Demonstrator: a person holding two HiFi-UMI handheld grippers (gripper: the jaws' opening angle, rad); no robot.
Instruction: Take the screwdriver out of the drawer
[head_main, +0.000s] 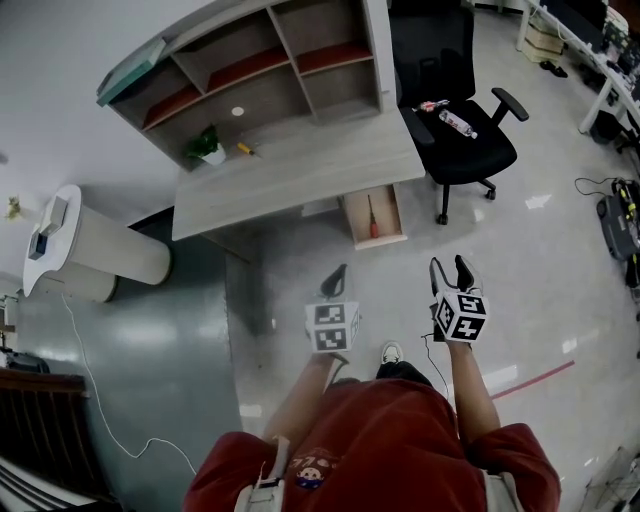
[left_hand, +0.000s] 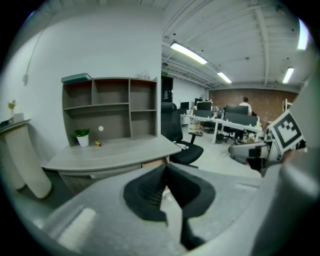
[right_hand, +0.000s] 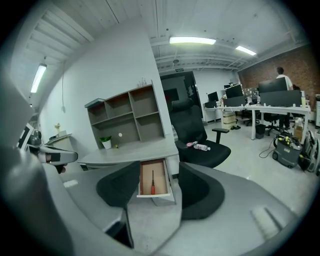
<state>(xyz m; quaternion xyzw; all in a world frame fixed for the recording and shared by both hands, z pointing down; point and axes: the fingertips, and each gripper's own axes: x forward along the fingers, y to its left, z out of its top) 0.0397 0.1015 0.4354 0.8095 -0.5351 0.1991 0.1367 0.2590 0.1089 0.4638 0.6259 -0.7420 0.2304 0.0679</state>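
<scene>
Beneath the front edge of the surface (head_main: 300, 165), at 12 o'clock from the person, the wooden drawer (head_main: 388, 215) stands open. The screwdriver (head_main: 372, 216) lies alone in it, red handle toward the drawer's front and shaft pointing back under the surface.

Both tools hang over the floor, well short of the drawer. The right hand-held gripper (head_main: 450, 268) has its jaws apart with nothing in them, and its own view frames the drawer squarely in the gap. The left hand-held gripper (head_main: 337, 283) has its jaws pressed together on nothing.

The step in hand looks like the approach, and the right side seems better placed for it. It would do well to come down from above with one jaw at 3 o'clock and one at 9 o'clock of the handle. The thick red grip should hold more surely than the thin shaft. The drawer walls sit near, so a narrow, centred entry matters. A straight lift should clear the front lip before drawing back.

The shelf unit (head_main: 300, 60) compartments look bare, apart from a small white disc (head_main: 237, 112). A potted plant (head_main: 207, 148) stands on the surface at 10 o'clock of the drawer. The office chair (head_main: 460, 150) at 2 o'clock carries a bottle (head_main: 458, 123).
</scene>
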